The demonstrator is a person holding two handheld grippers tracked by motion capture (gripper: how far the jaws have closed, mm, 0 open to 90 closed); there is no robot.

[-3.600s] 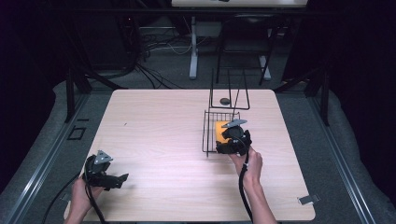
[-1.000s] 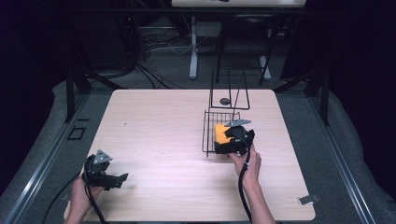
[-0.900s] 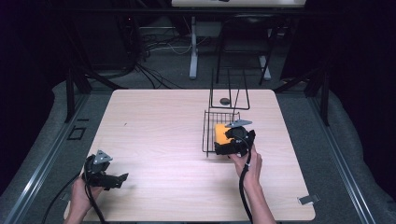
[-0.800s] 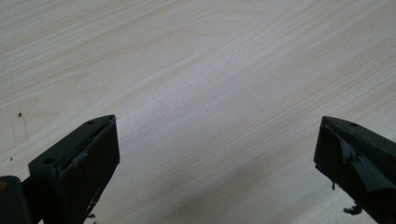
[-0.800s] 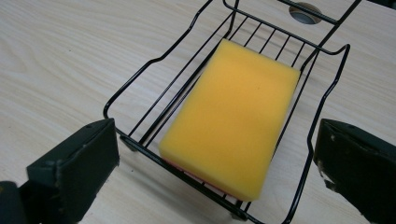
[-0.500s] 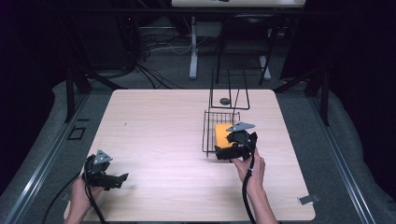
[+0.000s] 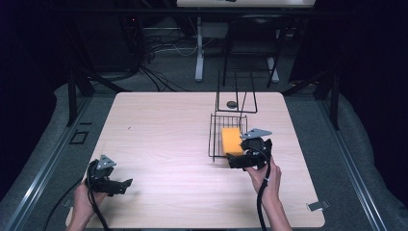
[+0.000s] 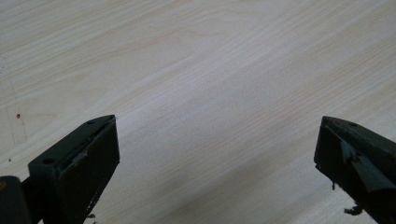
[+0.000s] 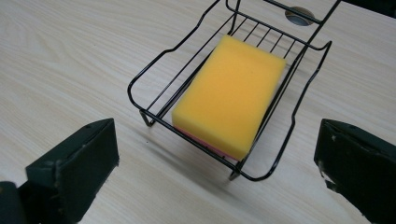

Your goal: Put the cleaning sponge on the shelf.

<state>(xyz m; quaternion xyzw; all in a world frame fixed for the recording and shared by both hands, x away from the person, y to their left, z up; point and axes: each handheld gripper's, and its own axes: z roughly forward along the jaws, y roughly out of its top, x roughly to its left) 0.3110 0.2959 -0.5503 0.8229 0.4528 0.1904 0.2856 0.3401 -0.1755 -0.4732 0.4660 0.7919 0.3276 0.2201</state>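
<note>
A yellow sponge [image 7: 231, 140] [image 9: 229, 95] lies flat inside a black wire basket [image 7: 213, 139] [image 9: 161, 56] on the right half of the wooden table [image 7: 163, 134]. My right gripper [image 7: 236, 162] [image 9: 217, 182] hovers just in front of the basket's near end, open, with nothing between its jaws. My left gripper [image 7: 126, 185] [image 8: 217, 177] rests near the table's front left corner, open over bare wood.
A tall wire stand [image 7: 235, 94] rises behind the basket, with a small dark round disc [image 7: 232, 104] [image 9: 299, 15] on the table at its foot. A small grey clip [image 7: 315, 206] lies near the front right corner. Cables trail off the table's front edge.
My right gripper has drawn back a little from the basket toward the front edge, leaving the sponge lying in it. The left gripper has stayed still.
</note>
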